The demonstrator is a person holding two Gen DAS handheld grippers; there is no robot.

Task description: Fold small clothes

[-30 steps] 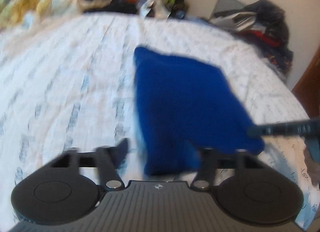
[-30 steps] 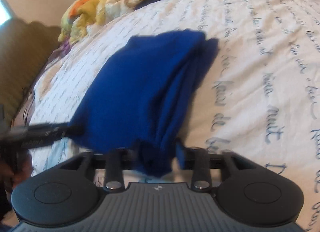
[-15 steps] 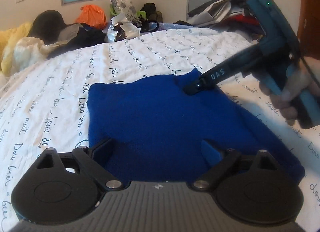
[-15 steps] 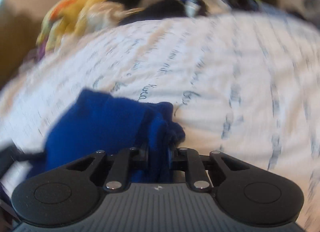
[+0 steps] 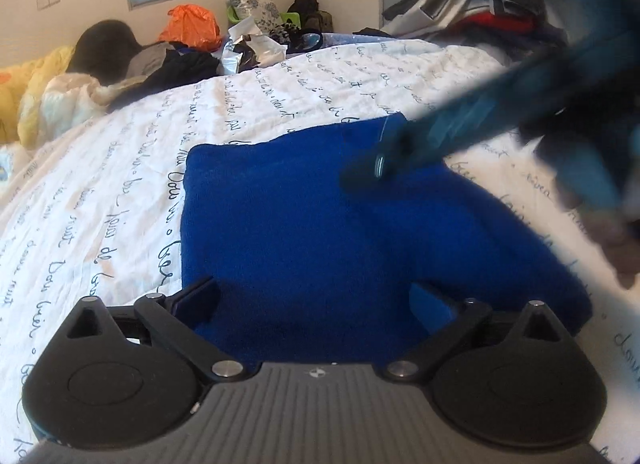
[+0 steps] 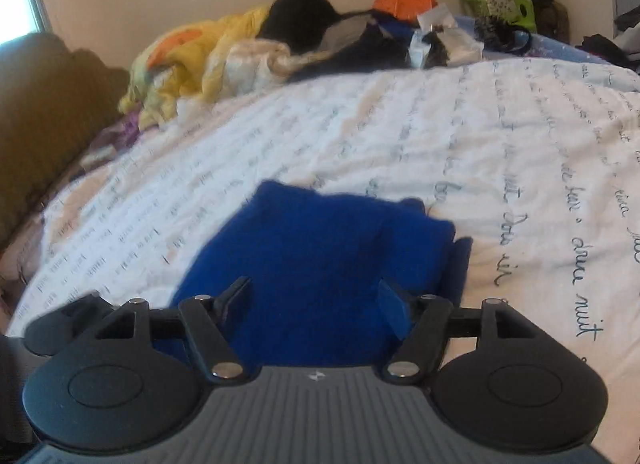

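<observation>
A folded blue garment [image 5: 320, 232] lies flat on the white bedspread with script writing [image 5: 120, 168]. My left gripper [image 5: 316, 300] is open, its fingers apart over the garment's near edge. My right gripper [image 6: 316, 300] is open over the same blue garment [image 6: 320, 248]. In the left wrist view the right gripper [image 5: 372, 172] shows blurred at upper right, above the garment's far right part.
Piled clothes and a yellow blanket [image 6: 188, 56] lie along the far side of the bed, with an orange bag [image 5: 192, 24] and a dark cushion [image 5: 104, 48]. More clothes [image 5: 480, 12] are heaped at far right. A brown headboard [image 6: 44, 112] stands left.
My right gripper was shut on the garment's edge; it has let go and now stands open. The garment lies folded flat. My left gripper has stayed open over the near edge.
</observation>
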